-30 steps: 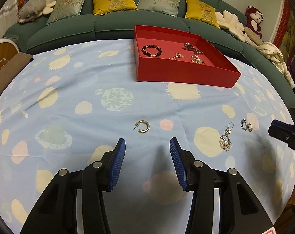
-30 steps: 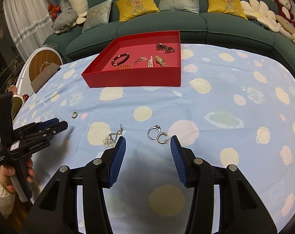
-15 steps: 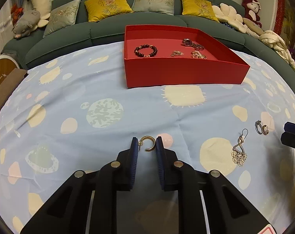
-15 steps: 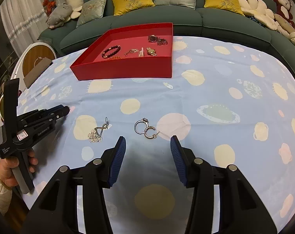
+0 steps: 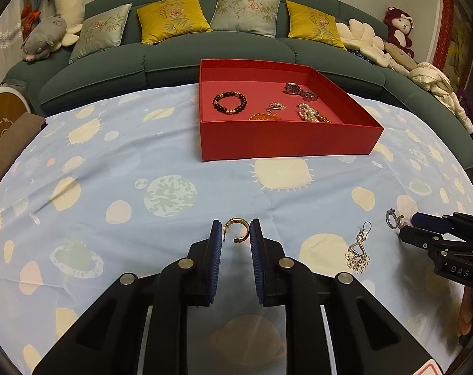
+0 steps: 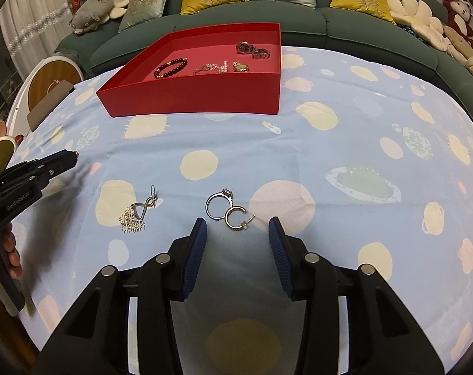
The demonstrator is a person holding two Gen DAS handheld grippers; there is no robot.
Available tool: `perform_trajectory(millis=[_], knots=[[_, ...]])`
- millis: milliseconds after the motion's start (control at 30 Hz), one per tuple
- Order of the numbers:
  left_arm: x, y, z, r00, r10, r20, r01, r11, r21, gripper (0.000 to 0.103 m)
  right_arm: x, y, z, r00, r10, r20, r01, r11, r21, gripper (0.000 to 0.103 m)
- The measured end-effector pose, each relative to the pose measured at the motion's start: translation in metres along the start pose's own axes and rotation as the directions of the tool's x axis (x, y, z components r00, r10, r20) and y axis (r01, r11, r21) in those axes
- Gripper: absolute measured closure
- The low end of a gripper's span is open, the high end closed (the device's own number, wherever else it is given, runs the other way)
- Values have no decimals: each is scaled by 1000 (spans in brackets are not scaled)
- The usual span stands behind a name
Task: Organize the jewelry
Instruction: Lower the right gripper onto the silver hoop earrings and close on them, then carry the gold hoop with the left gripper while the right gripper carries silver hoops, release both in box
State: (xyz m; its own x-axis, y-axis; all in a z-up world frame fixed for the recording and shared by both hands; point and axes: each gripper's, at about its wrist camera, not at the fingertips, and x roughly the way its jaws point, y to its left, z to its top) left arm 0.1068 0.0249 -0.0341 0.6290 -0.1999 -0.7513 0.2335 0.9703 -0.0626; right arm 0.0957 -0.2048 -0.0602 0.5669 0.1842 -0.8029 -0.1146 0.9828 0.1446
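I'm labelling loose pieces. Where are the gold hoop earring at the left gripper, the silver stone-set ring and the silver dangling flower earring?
gold hoop earring (image 5: 239,230): left wrist view, on its curved band.
silver stone-set ring (image 6: 215,207): right wrist view, on its band's left side.
silver dangling flower earring (image 6: 133,222): right wrist view, on its flower cluster.

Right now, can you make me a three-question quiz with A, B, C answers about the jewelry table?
1. Where is the dark beaded bracelet?
A. in the red cardboard box
B. on the sofa
C. on the spotted cloth

2. What colour is the long curved sofa?
A. yellow
B. dark green
C. red

3. How is the right gripper?
A. shut on a ring
B. shut on nothing
C. open

Answers:
1 A: the dark beaded bracelet lies on the floor of the red cardboard box.
2 B: the long curved sofa is dark green behind the table.
3 C: the right gripper has its fingers wide apart, touching nothing.
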Motion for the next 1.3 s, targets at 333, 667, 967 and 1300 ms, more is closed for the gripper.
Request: perform_trajectory(millis=[333, 667, 967, 1300], knots=[[-6, -2, -1, 1000, -17, 1, 17, 1000, 3, 87, 6, 2, 2, 1000, -21, 11, 22, 1000, -21, 73], [-5, -1, -1, 1000, -19, -2, 19, 1000, -3, 87, 2, 5, 2, 1000, -22, 18, 23, 999, -32, 83], [-23, 1, 15, 996, -74, 39, 76, 996, -47, 87, -40, 8, 21, 992, 50, 117, -48, 999, -15, 83], [-51, 4, 81, 986, -93, 139, 102, 993, -59, 87, -87, 0, 94, 953, 101, 285, -108, 994, 8, 83]])
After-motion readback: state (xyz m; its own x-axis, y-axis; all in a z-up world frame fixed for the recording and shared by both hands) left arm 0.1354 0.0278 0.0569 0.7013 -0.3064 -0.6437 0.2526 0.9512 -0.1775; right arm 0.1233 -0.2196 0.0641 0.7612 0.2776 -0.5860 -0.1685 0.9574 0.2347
